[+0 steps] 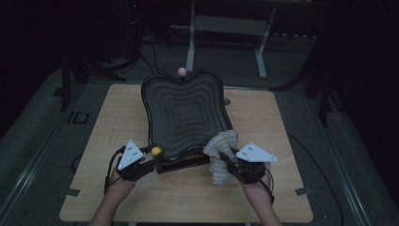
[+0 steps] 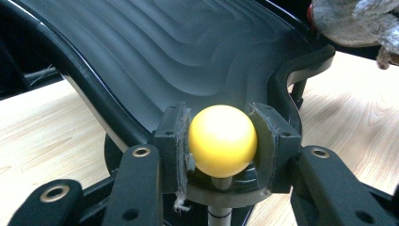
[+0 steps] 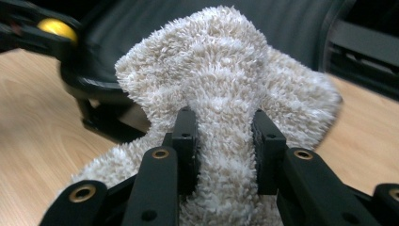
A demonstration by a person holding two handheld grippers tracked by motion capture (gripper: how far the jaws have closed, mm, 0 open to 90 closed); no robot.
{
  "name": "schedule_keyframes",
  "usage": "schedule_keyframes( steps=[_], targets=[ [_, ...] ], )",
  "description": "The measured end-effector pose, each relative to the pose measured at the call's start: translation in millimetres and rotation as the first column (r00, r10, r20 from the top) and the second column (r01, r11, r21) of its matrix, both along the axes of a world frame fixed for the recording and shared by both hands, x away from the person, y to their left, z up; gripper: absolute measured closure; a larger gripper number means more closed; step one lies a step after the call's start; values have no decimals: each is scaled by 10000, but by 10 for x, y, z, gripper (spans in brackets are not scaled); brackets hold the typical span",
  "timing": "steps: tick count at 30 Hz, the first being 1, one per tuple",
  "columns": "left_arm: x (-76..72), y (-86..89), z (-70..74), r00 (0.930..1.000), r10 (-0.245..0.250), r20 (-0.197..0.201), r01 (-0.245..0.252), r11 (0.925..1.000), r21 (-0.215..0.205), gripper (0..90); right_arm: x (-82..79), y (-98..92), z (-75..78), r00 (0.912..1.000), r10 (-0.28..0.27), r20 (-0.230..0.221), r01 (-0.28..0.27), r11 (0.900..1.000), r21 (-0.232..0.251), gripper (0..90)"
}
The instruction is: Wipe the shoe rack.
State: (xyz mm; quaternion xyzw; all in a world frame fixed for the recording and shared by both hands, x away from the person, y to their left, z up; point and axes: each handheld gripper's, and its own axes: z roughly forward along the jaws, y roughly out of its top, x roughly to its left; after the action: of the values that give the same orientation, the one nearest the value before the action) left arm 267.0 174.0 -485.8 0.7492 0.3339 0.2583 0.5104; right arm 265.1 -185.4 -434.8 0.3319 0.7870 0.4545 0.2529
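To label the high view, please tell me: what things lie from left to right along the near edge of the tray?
left gripper → yellow ball → fluffy cloth → right gripper

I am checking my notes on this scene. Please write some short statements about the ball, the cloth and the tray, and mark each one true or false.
1. The left hand-held gripper is closed on a yellow ball. True.
2. The right hand-held gripper is empty. False: it grips a fluffy beige cloth.
3. The dark ridged tray lies flat on the wooden table. False: it is tilted on a stand.
4. A pink ball sits at the tray's far edge. True.
5. The cloth covers the whole tray. False: it is at its near right corner.
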Motion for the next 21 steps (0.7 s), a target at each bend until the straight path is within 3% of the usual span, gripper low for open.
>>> schedule_keyframes(
  steps=[4,6,11,14,17,21],
  targets=[
    [7,16,-15,9999,-102,-7,102,9997,-225,586,32,-212,-56,9981,-567,-242,572,9981,217,686],
    [9,18,-18,9999,-127,-12,127,9996,-271,587,61,-242,-112,9979,-595,-240,598,9981,121,685],
    [20,39,-26,9996,-277,-27,276,9990,-365,589,151,-202,-260,9980,-376,-513,375,9993,-29,663],
    [19,29,-23,9995,-301,-37,300,9991,-315,589,184,-191,-275,9977,-440,-516,452,9987,230,641],
    [24,23,-25,9993,-381,-38,379,9988,-307,590,218,-164,-296,9977,-597,-326,602,9981,160,663],
    [42,45,-26,9982,-589,-69,587,9977,-341,591,251,-90,-383,9974,-508,-511,500,9986,-170,680]
  ],
)
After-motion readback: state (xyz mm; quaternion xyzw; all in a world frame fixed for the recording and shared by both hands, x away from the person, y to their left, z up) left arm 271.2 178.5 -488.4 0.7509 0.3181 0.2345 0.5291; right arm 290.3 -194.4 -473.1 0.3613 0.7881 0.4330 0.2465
